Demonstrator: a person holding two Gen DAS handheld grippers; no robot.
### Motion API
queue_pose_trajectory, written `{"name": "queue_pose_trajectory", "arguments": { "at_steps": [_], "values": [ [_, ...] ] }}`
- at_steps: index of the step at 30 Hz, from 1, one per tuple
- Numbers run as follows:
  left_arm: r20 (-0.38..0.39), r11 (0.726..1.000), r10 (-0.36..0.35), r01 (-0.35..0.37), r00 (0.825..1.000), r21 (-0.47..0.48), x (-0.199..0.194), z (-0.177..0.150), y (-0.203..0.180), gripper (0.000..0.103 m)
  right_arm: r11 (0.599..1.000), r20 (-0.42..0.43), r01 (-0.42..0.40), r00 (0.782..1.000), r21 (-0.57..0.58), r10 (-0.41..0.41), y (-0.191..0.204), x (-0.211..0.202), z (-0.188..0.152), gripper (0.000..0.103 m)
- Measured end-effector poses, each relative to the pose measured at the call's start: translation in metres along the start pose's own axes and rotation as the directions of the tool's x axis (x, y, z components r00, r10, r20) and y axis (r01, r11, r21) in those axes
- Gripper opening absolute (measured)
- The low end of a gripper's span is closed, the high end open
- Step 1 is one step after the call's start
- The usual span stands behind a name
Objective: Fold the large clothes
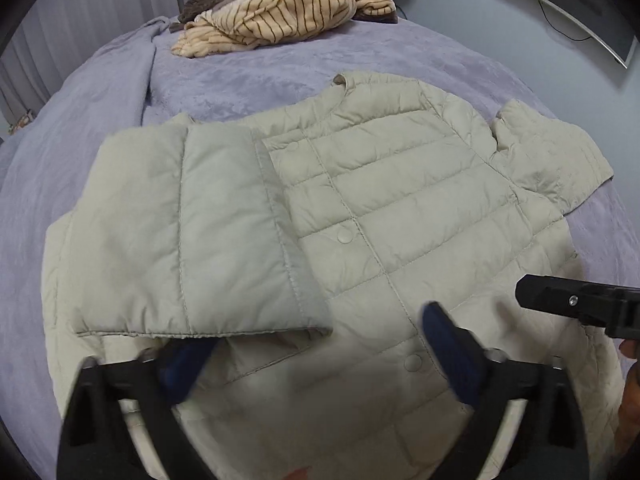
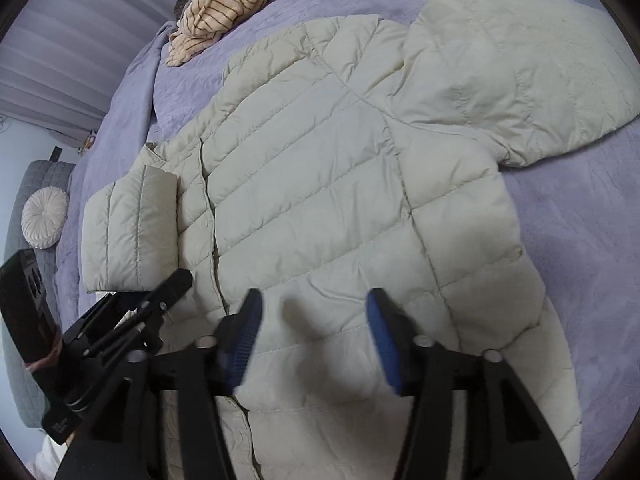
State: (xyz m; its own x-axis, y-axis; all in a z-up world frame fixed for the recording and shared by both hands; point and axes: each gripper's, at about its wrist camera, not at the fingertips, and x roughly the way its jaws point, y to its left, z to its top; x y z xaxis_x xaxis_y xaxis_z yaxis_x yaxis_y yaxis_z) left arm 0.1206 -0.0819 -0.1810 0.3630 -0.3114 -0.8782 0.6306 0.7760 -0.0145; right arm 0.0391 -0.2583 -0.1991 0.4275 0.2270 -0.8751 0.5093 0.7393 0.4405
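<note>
A cream quilted puffer jacket [image 1: 400, 208] lies front up on the purple bed, snaps closed. Its left sleeve [image 1: 192, 232] is folded across the chest; the other sleeve [image 1: 556, 156] lies out to the right. My left gripper [image 1: 316, 344] is open and empty just above the jacket's lower front. In the right wrist view the jacket [image 2: 320, 184] fills the middle, with the folded sleeve [image 2: 132, 228] at left and the spread sleeve [image 2: 512, 68] at upper right. My right gripper [image 2: 314, 332] is open and empty over the hem. The left gripper [image 2: 120, 320] shows beside it.
A striped tan garment [image 1: 280, 12] lies heaped at the far end of the purple bedspread [image 1: 100, 92]. A curved monitor [image 1: 572, 4] stands at the upper right. A grey headboard with a round white cushion [image 2: 44, 216] is at the left. The right gripper's body [image 1: 580, 304] enters from the right.
</note>
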Motion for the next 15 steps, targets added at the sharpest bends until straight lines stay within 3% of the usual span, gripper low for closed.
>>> {"name": "queue_pose_trajectory", "arguments": {
  "at_steps": [2,5,9,11,15],
  "values": [
    [0.003,1.0,0.017,-0.017,1.0,0.018,-0.007,-0.001,0.0,0.103,1.0,0.006,0.0,1.0,-0.013,0.0,-0.005,-0.008,0.001,0.069],
    [0.013,1.0,0.01,-0.01,1.0,-0.028,-0.031,-0.006,0.013,0.103,1.0,0.012,0.003,1.0,-0.023,-0.003,-0.005,-0.017,0.003,0.069],
    [0.074,0.989,0.056,-0.046,0.996,-0.14,-0.076,-0.032,0.056,0.103,0.992,0.05,0.041,0.998,-0.118,-0.035,0.012,-0.034,-0.004,0.081],
    [0.066,0.969,0.131,-0.113,0.989,-0.219,-0.09,-0.052,0.085,0.103,0.977,0.062,0.055,0.997,-0.204,-0.043,0.036,-0.036,-0.008,0.081],
    [-0.073,0.897,0.257,-0.266,0.964,-0.354,-0.075,-0.084,0.141,0.103,0.904,0.065,0.056,0.997,-0.425,-0.031,0.102,-0.023,-0.023,0.081]
  ]
}}
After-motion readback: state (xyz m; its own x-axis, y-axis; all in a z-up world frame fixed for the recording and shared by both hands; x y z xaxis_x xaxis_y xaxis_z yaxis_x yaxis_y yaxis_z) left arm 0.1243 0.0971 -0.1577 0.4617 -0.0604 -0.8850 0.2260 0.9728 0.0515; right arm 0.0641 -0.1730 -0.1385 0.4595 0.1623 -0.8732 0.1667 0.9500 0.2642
